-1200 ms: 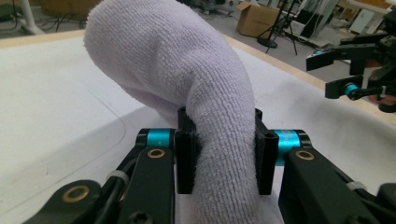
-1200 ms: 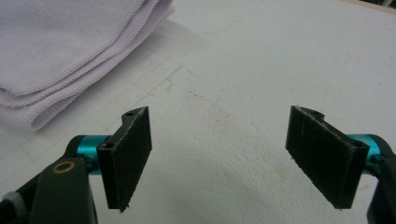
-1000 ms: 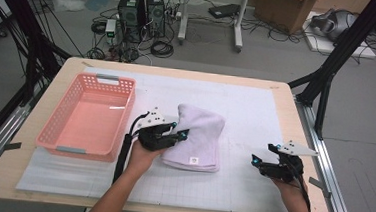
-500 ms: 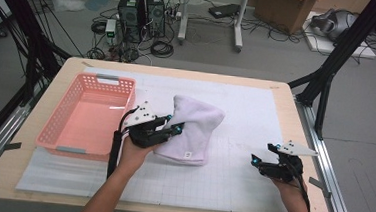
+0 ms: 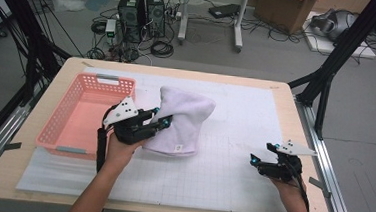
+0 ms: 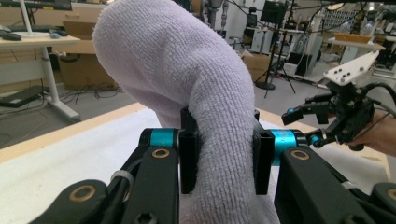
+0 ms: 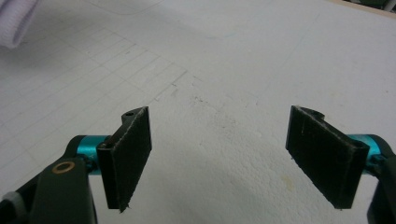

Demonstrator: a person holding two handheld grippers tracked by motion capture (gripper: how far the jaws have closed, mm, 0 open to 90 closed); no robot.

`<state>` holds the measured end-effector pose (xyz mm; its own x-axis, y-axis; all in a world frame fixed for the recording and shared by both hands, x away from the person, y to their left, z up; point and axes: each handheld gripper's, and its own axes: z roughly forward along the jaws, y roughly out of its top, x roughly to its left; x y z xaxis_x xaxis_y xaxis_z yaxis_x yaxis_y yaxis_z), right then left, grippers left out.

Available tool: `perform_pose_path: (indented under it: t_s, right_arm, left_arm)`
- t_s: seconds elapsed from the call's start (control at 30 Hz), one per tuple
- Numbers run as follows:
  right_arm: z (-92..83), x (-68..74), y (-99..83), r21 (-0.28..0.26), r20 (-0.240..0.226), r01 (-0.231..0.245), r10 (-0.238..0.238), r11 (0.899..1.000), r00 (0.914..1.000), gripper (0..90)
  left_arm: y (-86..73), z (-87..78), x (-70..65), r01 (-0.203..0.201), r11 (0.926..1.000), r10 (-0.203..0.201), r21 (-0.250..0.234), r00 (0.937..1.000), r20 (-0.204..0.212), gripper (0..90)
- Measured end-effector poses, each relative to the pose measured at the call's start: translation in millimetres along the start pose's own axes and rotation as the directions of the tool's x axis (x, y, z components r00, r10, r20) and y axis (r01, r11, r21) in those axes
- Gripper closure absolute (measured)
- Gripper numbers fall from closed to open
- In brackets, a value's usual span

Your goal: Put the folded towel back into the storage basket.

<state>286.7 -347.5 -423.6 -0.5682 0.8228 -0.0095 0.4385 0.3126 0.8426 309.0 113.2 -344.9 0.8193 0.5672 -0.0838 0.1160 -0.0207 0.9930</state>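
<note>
Beside the pink basket (image 5: 82, 116), we are lifting 1 white towel (image 5: 182, 118), left gripper (image 5: 161, 120) clamping it, now nearer the basket; right gripper (image 5: 257, 161) idling, jaws apart.

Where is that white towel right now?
In the high view the white towel sits near the table's middle, just right of the pink basket, pinched in the left gripper, its far end draping onto the white mat.

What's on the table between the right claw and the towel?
Nothing: in the high view, only bare white mat lies between the right claw and the towel held in the left claw.
</note>
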Motion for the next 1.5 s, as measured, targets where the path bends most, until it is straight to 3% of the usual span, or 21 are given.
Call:
perform_pose_path:
  t_s: [0.6, 0.97, 1.5]
  right_arm:
    - [-1.4, -1.6, -0.8, -0.002, 0.007, -0.008, 0.008, 1.000, 0.9999, 21.8]
    - [-0.9, -1.1, -0.3, -0.001, 0.010, -0.006, 0.006, 1.000, 0.9999, 21.8]
    - [0.1, 0.0, 0.3, 0.000, 0.013, -0.001, 0.001, 1.000, 0.9999, 21.8]
  left_arm:
    - [30.2, -46.5, 23.8, -0.009, 0.9975, 0.004, -0.070, 0.9976, -0.069, 71.5]
    - [43.9, -92.0, 53.0, 0.009, 0.9922, -0.028, -0.125, 0.9877, -0.154, 71.6]
    - [50.1, -138.6, 74.2, 0.028, 0.9819, -0.071, -0.187, 0.9719, -0.224, 71.6]
